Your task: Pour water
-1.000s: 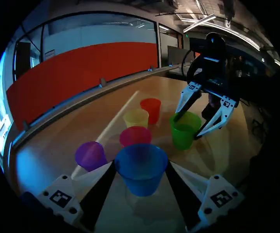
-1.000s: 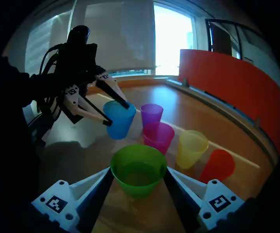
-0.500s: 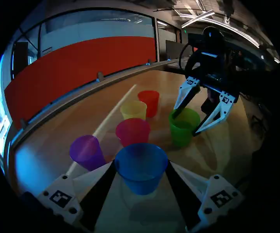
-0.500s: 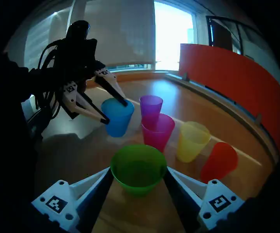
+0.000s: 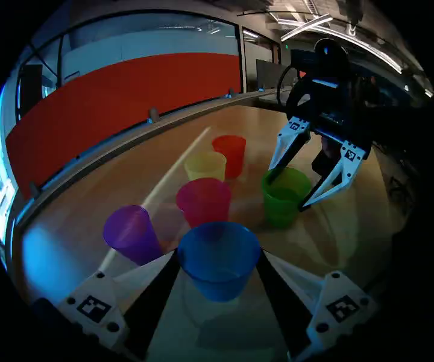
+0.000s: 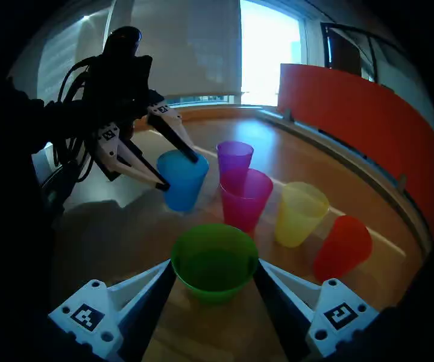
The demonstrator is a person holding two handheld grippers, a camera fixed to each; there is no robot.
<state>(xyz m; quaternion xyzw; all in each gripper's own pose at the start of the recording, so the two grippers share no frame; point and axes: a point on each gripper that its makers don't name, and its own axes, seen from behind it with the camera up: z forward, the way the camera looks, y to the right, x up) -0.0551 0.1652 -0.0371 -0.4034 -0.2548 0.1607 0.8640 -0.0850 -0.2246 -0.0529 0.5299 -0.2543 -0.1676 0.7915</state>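
My left gripper is shut on a blue cup, held upright just above the wooden table. In the right gripper view that same blue cup sits between the left gripper's fingers. My right gripper is shut on a green cup with water in it, also upright. From the left gripper view, the green cup hangs in the right gripper farther off to the right.
A purple cup, a pink cup, a yellow cup and a red cup stand in a row on the table. A red wall panel runs behind a rail. A person's dark sleeve holds the left gripper.
Both held cups have lifted slightly; the row of cups sits lower and nearer in both views. Neither grip has changed.
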